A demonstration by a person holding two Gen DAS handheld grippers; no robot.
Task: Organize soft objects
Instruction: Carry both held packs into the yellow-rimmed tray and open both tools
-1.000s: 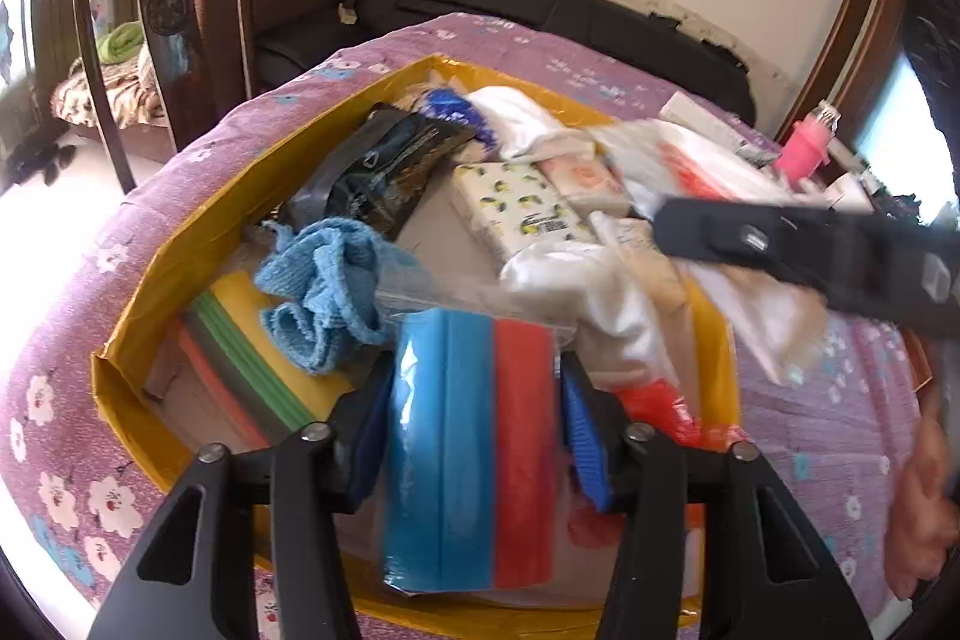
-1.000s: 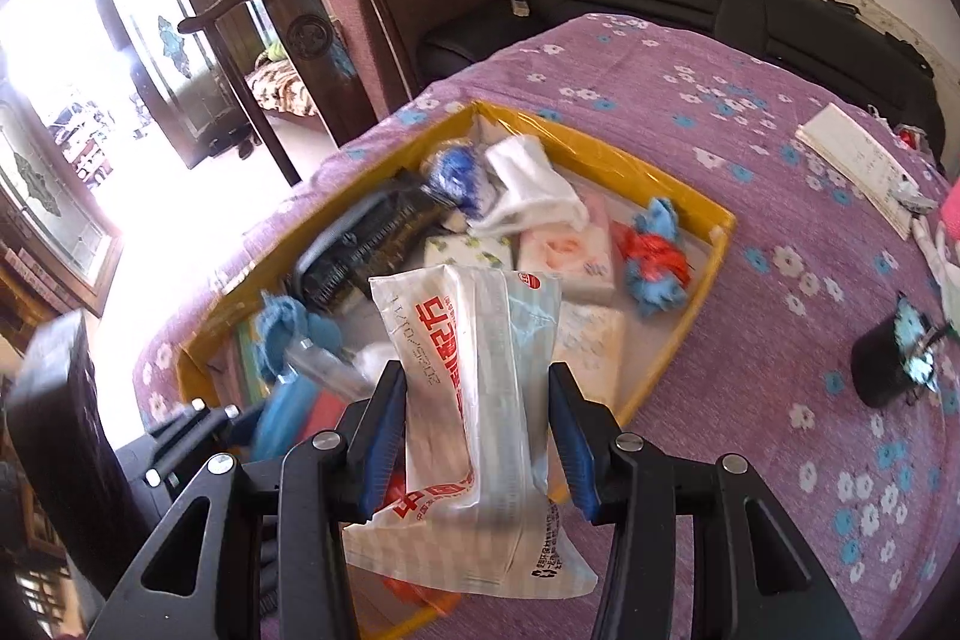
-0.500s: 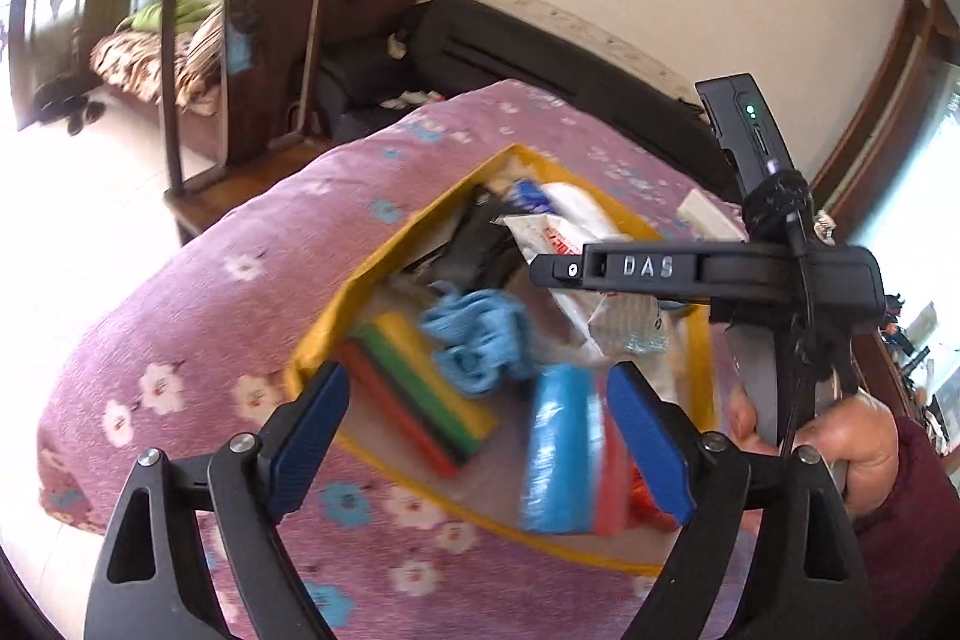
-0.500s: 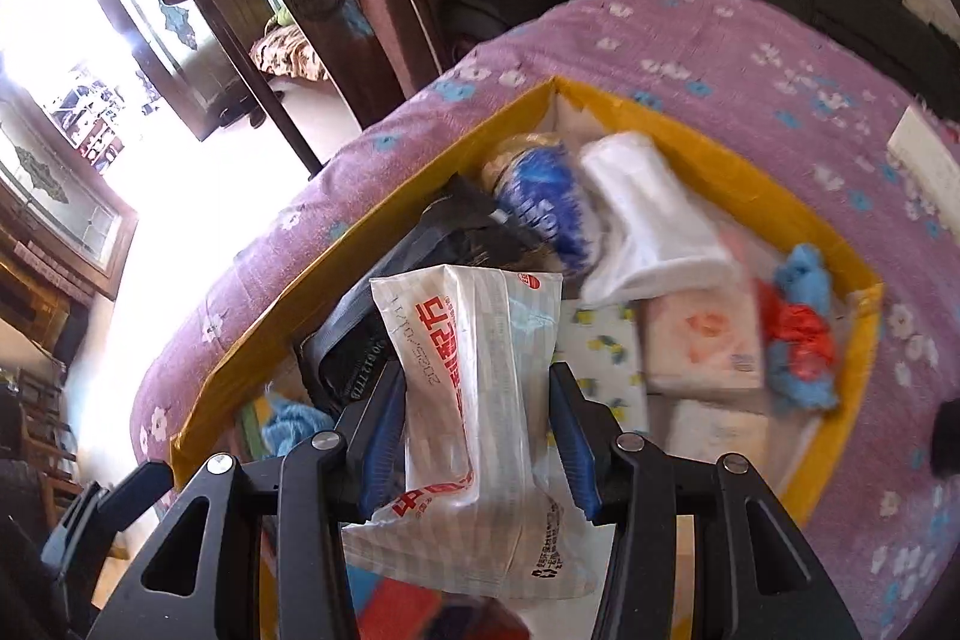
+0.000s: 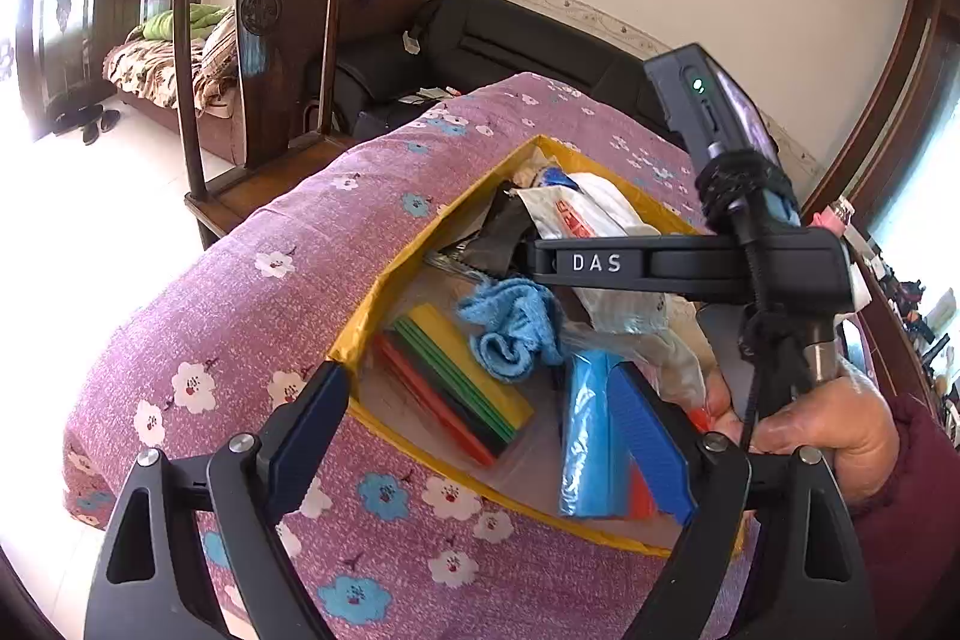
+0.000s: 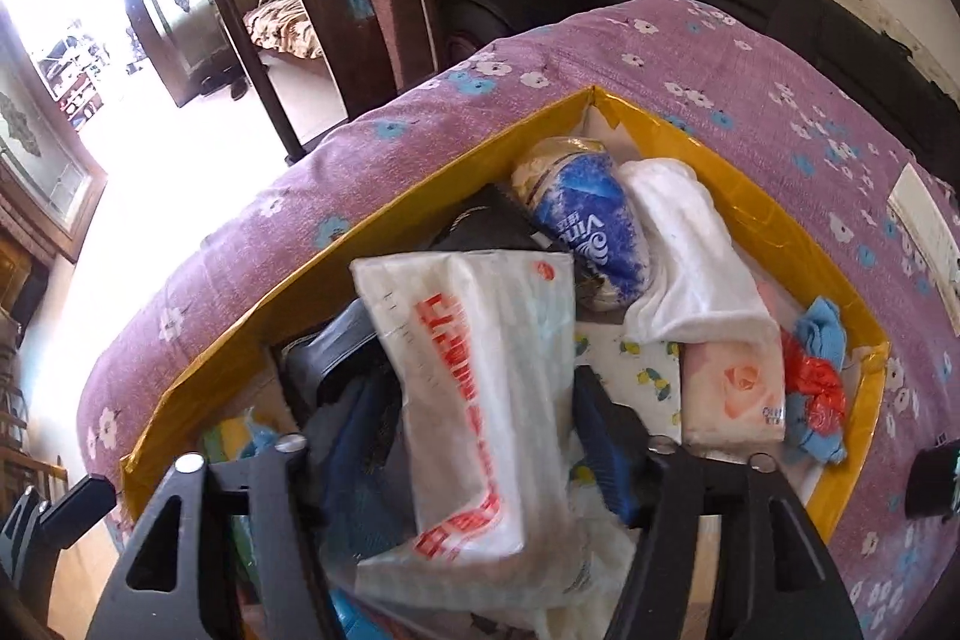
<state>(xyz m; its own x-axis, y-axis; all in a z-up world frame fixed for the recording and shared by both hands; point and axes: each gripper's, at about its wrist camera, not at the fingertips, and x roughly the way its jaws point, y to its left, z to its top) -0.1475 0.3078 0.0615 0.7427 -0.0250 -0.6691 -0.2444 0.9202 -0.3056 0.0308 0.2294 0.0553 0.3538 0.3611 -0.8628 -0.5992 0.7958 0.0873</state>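
The yellow tray (image 6: 432,196) is full to its walls. The left gripper (image 5: 486,436) stands wide open, holding nothing. The right gripper (image 6: 474,436) has just been opening; the white packet (image 6: 480,388) lies loose between its jaws, over the tray.

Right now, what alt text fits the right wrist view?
The open right gripper, its jaws just widened, straddles a white plastic packet with red print over a full yellow tray on a purple floral cloth. Behind it lie a blue-printed pack, white towel and rose-print tissues.
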